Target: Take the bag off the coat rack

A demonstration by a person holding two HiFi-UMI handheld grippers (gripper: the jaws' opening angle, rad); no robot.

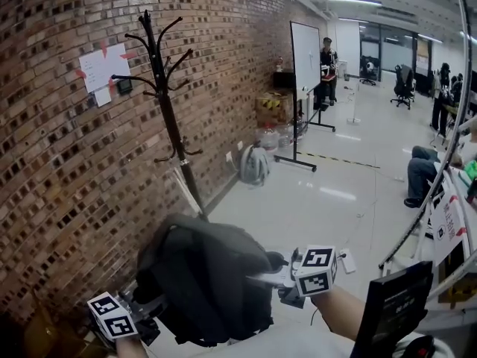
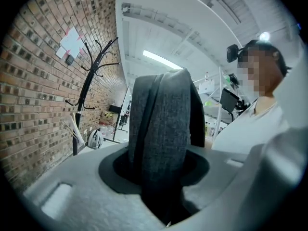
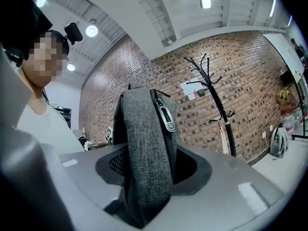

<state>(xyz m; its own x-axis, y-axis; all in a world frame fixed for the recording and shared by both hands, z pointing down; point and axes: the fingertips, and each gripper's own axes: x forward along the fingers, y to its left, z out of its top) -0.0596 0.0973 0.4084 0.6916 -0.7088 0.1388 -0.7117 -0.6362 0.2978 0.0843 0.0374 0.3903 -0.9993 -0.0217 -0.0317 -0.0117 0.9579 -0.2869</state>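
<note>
Pinching the bag [image 1: 205, 274] from both sides, with the fingers [image 2: 67, 191] of the left gripper [image 2: 159, 196] squeezed onto a thick upright fold of its grey cloth and the fingers [image 3: 250, 191] of the right gripper [image 3: 144, 196] squeezed likewise onto a fold beside the zip pull [image 3: 166, 117]; neither pair spread wide, neither pair pressed fully together. Hangs low in front of the person, slung between the two grips, clear of every hook. Looks like a two-point hold chosen to share the weight and stop the soft body from sagging or swinging, the right grip set near the zip seam, probably because the cloth is stiffer there. Leaves the coat rack [image 1: 164, 88] well apart, hooks bare, foot at the base of the brick wall [image 1: 52, 162] where wall meets floor [image 1: 328, 192]. Suggests the lift-off itself is done, with only carrying away or setting down left. Calls for firm pinches on both sides, since slack cloth could slide out if either eases.
</note>
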